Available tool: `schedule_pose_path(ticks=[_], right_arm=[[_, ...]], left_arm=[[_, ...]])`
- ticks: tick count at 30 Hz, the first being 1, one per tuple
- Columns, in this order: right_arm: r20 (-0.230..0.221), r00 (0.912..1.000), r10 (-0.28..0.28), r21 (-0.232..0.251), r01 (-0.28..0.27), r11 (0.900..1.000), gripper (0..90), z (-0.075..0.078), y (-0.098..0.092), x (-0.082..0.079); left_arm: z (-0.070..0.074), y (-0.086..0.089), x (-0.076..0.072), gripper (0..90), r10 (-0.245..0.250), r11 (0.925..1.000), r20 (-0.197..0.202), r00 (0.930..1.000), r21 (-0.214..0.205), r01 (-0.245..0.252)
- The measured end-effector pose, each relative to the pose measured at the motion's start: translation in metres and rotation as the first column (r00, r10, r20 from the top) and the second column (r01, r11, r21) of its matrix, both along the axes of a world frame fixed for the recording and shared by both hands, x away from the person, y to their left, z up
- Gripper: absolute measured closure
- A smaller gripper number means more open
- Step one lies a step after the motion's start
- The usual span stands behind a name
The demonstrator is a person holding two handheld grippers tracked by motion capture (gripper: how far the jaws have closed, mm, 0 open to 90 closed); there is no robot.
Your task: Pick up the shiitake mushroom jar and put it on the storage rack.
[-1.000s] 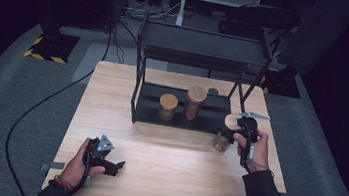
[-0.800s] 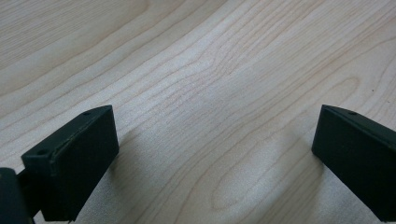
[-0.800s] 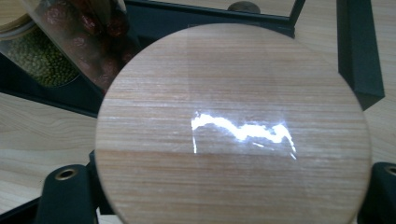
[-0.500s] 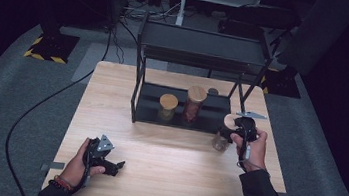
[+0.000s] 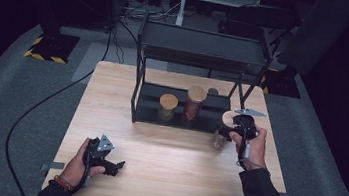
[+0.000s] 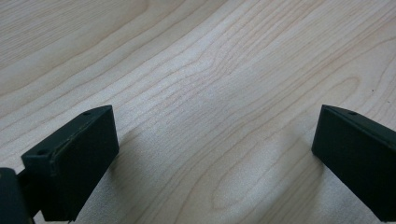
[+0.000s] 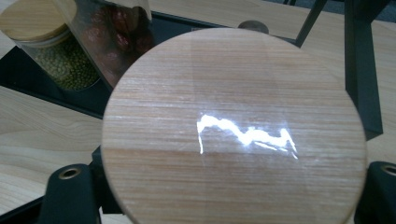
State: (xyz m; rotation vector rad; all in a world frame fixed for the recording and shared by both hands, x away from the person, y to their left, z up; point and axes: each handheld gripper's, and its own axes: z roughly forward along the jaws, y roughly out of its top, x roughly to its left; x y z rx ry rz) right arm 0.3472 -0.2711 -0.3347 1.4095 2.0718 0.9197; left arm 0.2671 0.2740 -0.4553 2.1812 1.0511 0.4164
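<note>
Closing in over the last second, the right tongs (image 5: 231, 130) now clamp the wooden-lidded jar (image 7: 233, 126) near the bench's (image 5: 162, 177) right edge, ready to lift; the left tongs (image 6: 210, 154) gape empty.

Three wooden-lidded jars (image 5: 167, 106) – one black rack (image 5: 204, 44) – one table (image 5: 168, 173) – two grippers (image 5: 104, 157).

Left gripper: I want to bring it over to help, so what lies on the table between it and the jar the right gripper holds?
In the high view, bare wood table lies between the left gripper and the jar.
</note>
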Motion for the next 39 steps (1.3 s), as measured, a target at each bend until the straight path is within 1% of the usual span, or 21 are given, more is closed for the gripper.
schedule_pose_path(ticks=[14,21,26,39], right_arm=[[0.018,0.9996,0.021,-0.006,-0.021,0.9998,24.8,0.014,0.009,0.008],[0.027,0.9993,0.028,-0.011,-0.027,0.9996,24.9,0.019,0.013,0.015],[0.029,0.9993,0.022,-0.01,-0.022,0.9997,24.9,0.021,0.015,0.022],[0.043,0.9989,0.021,-0.024,-0.02,0.9995,24.9,0.026,0.021,0.033]], left_arm=[[0.0,0.0,0.0,0.3,0.0,1.0,0.0,1.0,0.0,0.0],[0.0,0.0,0.0,0.2,0.0,1.0,0.0,1.0,0.0,0.0],[0.0,0.0,0.0,0.3,0.0,1.0,0.0,1.0,-0.001,0.0],[0.0,0.0,0.0,0.2,0.0,1.0,0.0,1.0,0.0,0.0]])
